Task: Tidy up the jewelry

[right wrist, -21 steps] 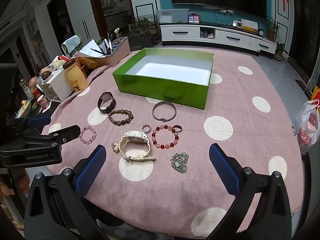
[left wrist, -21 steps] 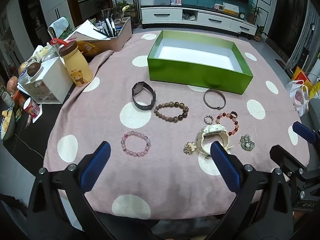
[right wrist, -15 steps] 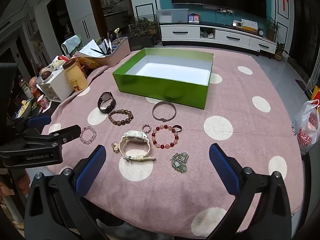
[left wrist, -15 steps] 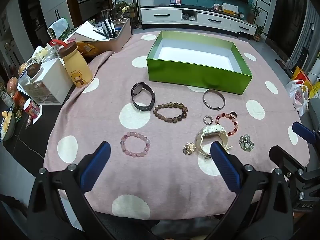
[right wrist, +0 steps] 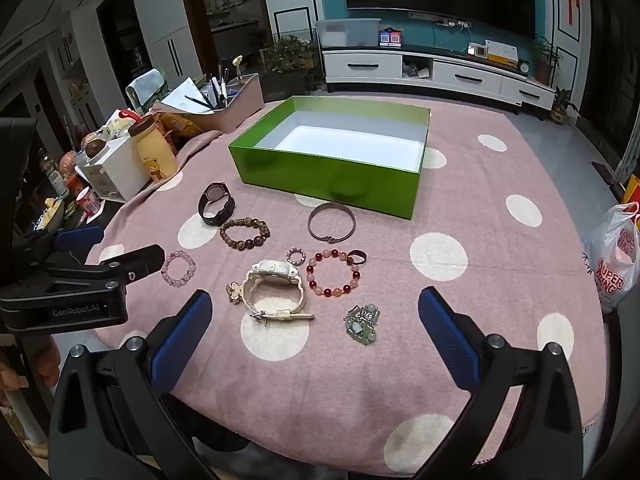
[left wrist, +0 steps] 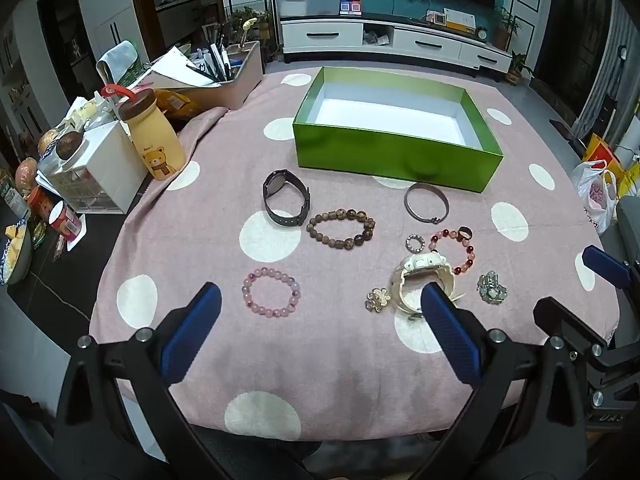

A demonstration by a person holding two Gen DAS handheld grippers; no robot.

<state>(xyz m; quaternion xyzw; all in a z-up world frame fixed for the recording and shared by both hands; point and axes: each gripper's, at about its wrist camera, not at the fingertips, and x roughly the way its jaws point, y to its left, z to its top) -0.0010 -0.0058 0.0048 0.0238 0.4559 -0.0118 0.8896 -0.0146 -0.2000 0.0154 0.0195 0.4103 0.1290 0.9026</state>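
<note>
An empty green box stands at the back of the pink dotted tablecloth. In front of it lie a dark watch, a brown bead bracelet, a metal bangle, a pink bead bracelet, a white watch, a red bead bracelet, a green brooch and small rings. My left gripper and right gripper are open and empty, above the table's near edge.
A yellow bear bottle, a white drawer unit and a pen tray crowd the left side. A plastic bag hangs off the right. The tablecloth drops away at the near edge.
Both grippers stay open and almost still; the left view has shifted only slightly. No jewelry has moved.
</note>
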